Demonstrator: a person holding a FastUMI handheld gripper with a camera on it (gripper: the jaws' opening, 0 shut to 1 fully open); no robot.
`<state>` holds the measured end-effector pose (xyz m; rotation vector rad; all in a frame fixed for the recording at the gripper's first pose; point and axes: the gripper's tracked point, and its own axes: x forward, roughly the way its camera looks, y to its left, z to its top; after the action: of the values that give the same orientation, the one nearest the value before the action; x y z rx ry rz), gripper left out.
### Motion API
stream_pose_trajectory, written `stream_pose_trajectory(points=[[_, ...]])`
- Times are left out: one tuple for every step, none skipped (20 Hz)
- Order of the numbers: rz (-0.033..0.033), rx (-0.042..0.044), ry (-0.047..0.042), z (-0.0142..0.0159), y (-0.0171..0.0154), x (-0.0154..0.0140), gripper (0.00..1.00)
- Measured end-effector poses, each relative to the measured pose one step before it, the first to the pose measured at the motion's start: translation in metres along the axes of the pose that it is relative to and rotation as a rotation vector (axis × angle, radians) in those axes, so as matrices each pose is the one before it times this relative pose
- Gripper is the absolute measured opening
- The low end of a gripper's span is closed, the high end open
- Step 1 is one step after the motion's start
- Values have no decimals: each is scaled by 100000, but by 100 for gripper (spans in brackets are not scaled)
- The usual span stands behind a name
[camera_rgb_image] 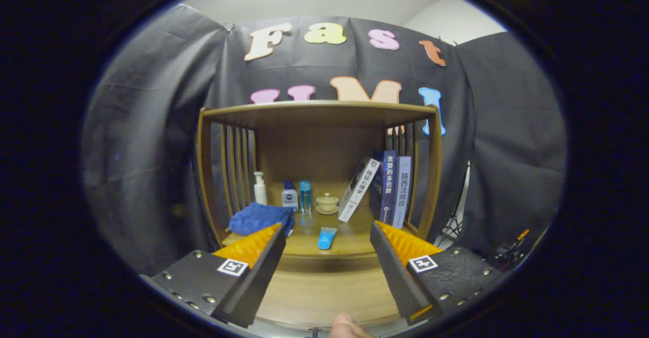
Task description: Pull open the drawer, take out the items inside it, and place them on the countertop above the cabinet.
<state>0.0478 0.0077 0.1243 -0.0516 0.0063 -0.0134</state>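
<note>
claw [327, 241] spread wide, nothing between its fingers, hanging in front of the wooden cabinet [319, 112]. going left to right along the shelf inside: a folded blue towel [257, 217] at the left, just past the left fingertip, and behind it a white pump bottle [260, 188] against the slatted side. next a small dark blue-capped bottle [289, 196], then a clear blue bottle [304, 195] just beside it. a blue tube [326, 237] lies flat near the shelf's front edge, right between the two fingers and ahead of them. behind it, a small lidded cup on a saucer [327, 203]. then a white book [358, 189] leaning to the right against two upright dark books [394, 186] by the right slats, just beyond the right fingertip. below the shelf, a curved wooden front [324, 290], likely the drawer, sits closed between the fingers. a fingertip [345, 326] shows at the bottom, under that front.
</note>
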Motion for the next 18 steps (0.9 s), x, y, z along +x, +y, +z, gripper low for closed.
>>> stream_pose_trajectory(points=[[-1757, 739, -1051, -118, -611, -938, 99], [-279, 448, -294, -238, -91, -889, 99], [413, 529, -206, -408, 27, -685, 100], [95, 250, 184, -623, -223, -815, 100], [-734, 521, -195, -700, -566, -734, 100], [-788, 1067, -785, -576, -298, -687, 100], [562, 879, 52, -900, -51, -441, 100], [410, 365, 87, -886, -74, -437, 100], [-1465, 408, 247, -939, -540, -290, 100], [-1791, -616, -349, -933, -634, -181, 100], [62, -888, 1002, -1264, -91, -203, 100], [664, -234, 953, -1197, 176, -341, 100], [1323, 165, 1567, -1313, 297, -170, 100], [1123, 356, 1303, -1234, 166, -333, 100], [315, 570, 911, -1114, -10, -133, 100], [-37, 472, 801, -1132, -61, -243, 100], [709, 52, 293, -981, 49, -158, 100], [90, -917, -308, -844, -16, -200, 100]])
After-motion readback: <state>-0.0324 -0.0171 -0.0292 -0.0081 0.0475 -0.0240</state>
